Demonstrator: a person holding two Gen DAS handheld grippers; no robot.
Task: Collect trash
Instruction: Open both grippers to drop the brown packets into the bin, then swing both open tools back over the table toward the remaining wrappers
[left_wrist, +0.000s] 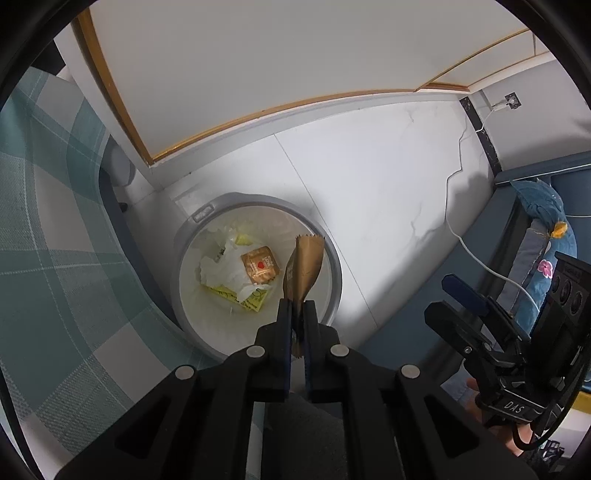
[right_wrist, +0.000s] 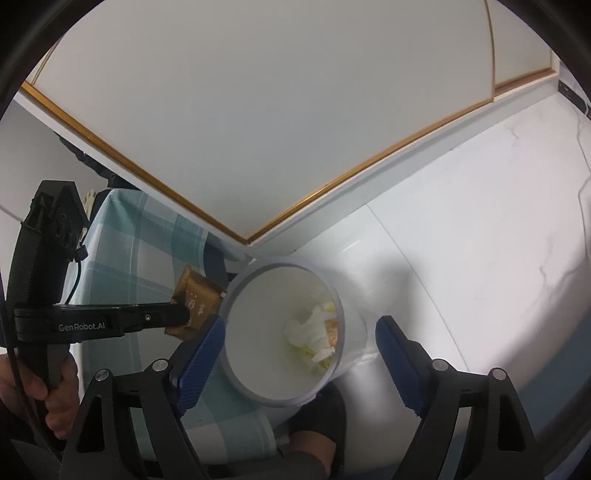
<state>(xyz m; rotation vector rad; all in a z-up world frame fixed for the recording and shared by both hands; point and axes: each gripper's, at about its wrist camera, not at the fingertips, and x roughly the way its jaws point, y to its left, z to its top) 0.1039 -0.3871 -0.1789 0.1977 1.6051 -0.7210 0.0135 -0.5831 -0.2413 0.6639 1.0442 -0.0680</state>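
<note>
left tool (left_wrist: 297, 308) pinches brown wrapper (left_wrist: 304, 264) above bin (left_wrist: 332, 254); right tool (right_wrist: 297, 336) gapes empty.

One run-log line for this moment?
left claw: shut on brown wrapper | right claw: open, empty | bin: holds trash | wrapper: over bin

Bin (left_wrist: 334, 295) sitting on floor (left_wrist: 388, 192), just beside bed edge (left_wrist: 55, 258). Wrapper (left_wrist: 303, 269) hanging over bin, pinched in left gripper (left_wrist: 297, 310). Tissue (left_wrist: 229, 266) and packet (left_wrist: 259, 264) lying inside. Right gripper (right_wrist: 299, 332) hovering over bin, probably slightly nearer.
</note>
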